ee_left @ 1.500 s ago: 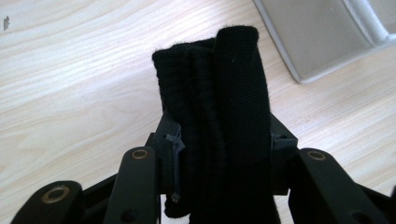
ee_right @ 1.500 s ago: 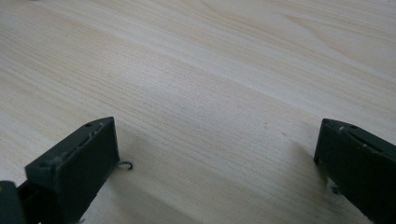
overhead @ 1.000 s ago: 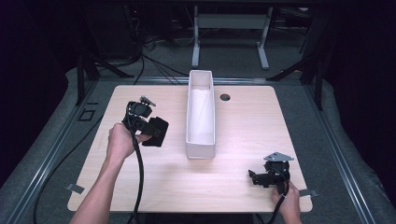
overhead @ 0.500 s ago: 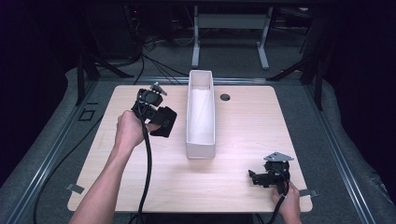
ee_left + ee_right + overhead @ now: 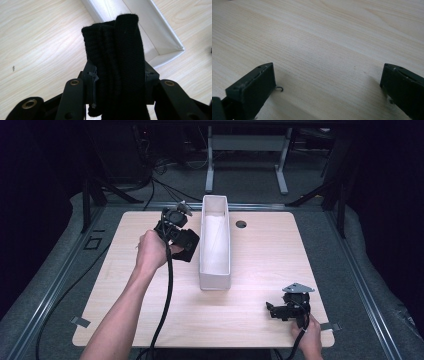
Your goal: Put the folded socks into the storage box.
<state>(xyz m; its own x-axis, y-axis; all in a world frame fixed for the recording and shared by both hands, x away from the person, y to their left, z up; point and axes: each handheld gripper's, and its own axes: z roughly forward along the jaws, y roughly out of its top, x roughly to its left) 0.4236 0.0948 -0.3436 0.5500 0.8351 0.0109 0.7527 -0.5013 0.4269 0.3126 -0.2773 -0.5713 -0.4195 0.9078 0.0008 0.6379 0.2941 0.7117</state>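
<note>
Wooden table (image 5: 250, 265) bearing one white trough (image 5: 215, 242). Left gripper (image 5: 181, 240), clenched on one folded black knit cloth (image 5: 117, 60), hangs just left of the trough's rim. Right gripper (image 5: 280, 310), jaws spread and empty, rests well right of the trough, near the table's front edge.

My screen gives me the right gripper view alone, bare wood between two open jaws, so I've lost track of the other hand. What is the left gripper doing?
Observer: The left gripper is shut on a folded black knit cloth, carried above the table.
Operator: Is there anywhere to put it?
Observer: Yes, a long white tray lies along the middle of the table, and the cloth hangs just beside its left wall.
Operator: Anything in that tray?
Observer: Nothing that I can see; its white floor looks bare.
Operator: Where does my gripper sit?
Observer: The right gripper is near the table's front right corner, apart from the tray.
</note>
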